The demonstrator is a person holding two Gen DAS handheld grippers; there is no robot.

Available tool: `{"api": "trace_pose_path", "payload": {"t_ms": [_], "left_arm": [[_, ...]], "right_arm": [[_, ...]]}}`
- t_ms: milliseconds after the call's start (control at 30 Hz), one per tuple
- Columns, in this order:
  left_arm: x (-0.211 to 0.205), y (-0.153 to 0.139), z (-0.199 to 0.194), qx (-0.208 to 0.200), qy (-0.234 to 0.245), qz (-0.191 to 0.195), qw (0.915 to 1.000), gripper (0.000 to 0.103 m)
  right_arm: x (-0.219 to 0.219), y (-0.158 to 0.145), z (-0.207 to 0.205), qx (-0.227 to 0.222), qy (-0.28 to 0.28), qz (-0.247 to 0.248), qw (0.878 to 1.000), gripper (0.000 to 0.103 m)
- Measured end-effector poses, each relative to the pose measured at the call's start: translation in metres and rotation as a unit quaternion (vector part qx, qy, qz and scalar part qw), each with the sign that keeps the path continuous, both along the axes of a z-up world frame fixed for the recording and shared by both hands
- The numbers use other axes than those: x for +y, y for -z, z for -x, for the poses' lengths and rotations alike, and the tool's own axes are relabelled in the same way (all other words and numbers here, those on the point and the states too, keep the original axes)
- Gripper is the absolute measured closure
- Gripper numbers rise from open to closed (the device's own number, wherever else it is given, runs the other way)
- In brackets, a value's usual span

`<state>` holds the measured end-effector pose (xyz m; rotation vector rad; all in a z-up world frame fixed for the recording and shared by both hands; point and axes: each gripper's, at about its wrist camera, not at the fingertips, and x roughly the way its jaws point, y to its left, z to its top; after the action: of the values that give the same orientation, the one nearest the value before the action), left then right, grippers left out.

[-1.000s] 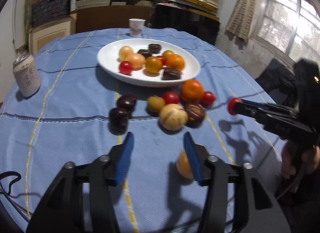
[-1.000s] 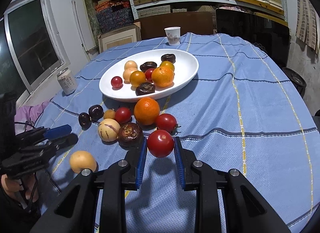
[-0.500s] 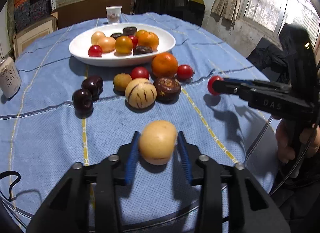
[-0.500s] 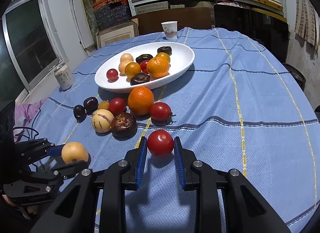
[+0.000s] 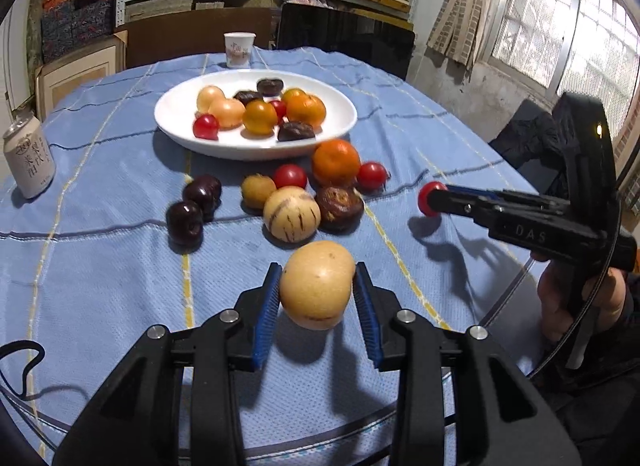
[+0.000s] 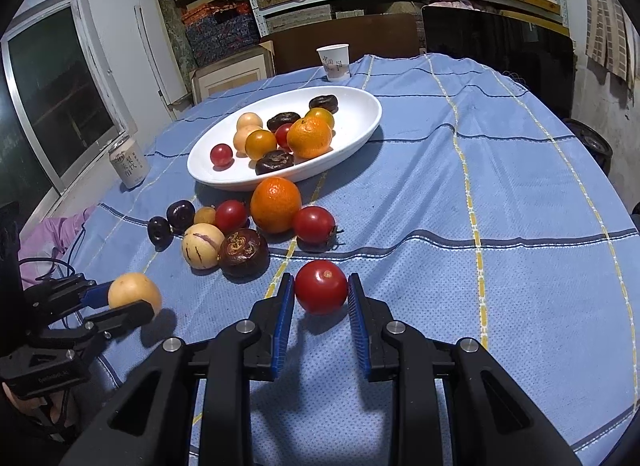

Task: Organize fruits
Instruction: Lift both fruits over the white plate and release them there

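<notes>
My left gripper (image 5: 316, 294) is shut on a yellow round fruit (image 5: 317, 284) and holds it just above the cloth; it also shows in the right wrist view (image 6: 134, 290). My right gripper (image 6: 320, 294) is shut on a red tomato (image 6: 321, 286), seen from the left wrist view as a red ball (image 5: 430, 193) at its tips. A white oval plate (image 5: 180, 125) with several fruits lies behind. Loose fruits lie in front of it: an orange (image 5: 336, 161), a striped melon (image 5: 291, 213), a brown fruit (image 5: 339, 207), dark plums (image 5: 185, 221), tomatoes (image 5: 372, 175).
A drink can (image 5: 29, 161) stands at the left on the blue cloth (image 6: 520, 225). A paper cup (image 5: 239, 49) stands behind the plate. Shelves and a dark chair lie beyond the table's far edge.
My left gripper closed on the yellow fruit and lifted it slightly. My right gripper kept the tomato and drew back a little from the loose fruits.
</notes>
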<state>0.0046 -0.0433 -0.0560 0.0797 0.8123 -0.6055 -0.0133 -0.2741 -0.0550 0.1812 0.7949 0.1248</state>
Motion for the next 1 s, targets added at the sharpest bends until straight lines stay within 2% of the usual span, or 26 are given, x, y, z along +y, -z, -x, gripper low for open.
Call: {"api": "trace_pose_path", "payload": {"t_ms": [133, 267, 433, 533, 667, 767, 900, 933, 967, 1000], "left_arm": [[0.006, -0.02, -0.013, -0.015, -0.011, 0.011, 0.9998, 0.068], [0.002, -0.039, -0.039, -0.03, -0.022, 0.008, 0.9993, 0.067], [-0.01, -0.04, -0.087, -0.007, -0.038, 0.017, 0.9991, 0.067], [-0.016, -0.035, -0.113, 0.004, -0.05, 0.02, 0.9985, 0.067], [-0.024, -0.026, -0.139, 0.019, -0.058, 0.022, 0.9979, 0.067], [-0.026, -0.019, -0.152, 0.024, -0.063, 0.016, 0.9976, 0.067], [-0.026, -0.009, -0.16, 0.039, -0.065, 0.013, 0.997, 0.067], [-0.025, -0.007, -0.162, 0.044, -0.068, 0.013, 0.9967, 0.065], [-0.023, -0.007, -0.162, 0.044, -0.069, 0.016, 0.9965, 0.061], [-0.022, -0.008, -0.162, 0.043, -0.071, 0.018, 0.9964, 0.048]], "right_arm": [[-0.005, -0.016, -0.005, -0.013, 0.0, 0.006, 1.0, 0.076], [-0.009, -0.043, -0.02, -0.041, -0.001, 0.036, 0.999, 0.076], [-0.014, -0.074, -0.059, -0.067, -0.005, 0.065, 0.996, 0.076], [-0.014, -0.082, -0.092, -0.072, -0.018, 0.081, 0.994, 0.076], [-0.012, -0.076, -0.136, -0.059, -0.02, 0.091, 0.994, 0.076], [-0.01, -0.061, -0.168, -0.037, -0.022, 0.092, 0.995, 0.076], [-0.004, -0.042, -0.19, -0.017, -0.031, 0.094, 0.995, 0.075], [-0.003, -0.038, -0.194, -0.014, -0.034, 0.092, 0.995, 0.072], [-0.001, -0.037, -0.195, -0.013, -0.033, 0.095, 0.995, 0.059], [0.0, -0.036, -0.195, -0.018, -0.03, 0.098, 0.995, 0.052]]}}
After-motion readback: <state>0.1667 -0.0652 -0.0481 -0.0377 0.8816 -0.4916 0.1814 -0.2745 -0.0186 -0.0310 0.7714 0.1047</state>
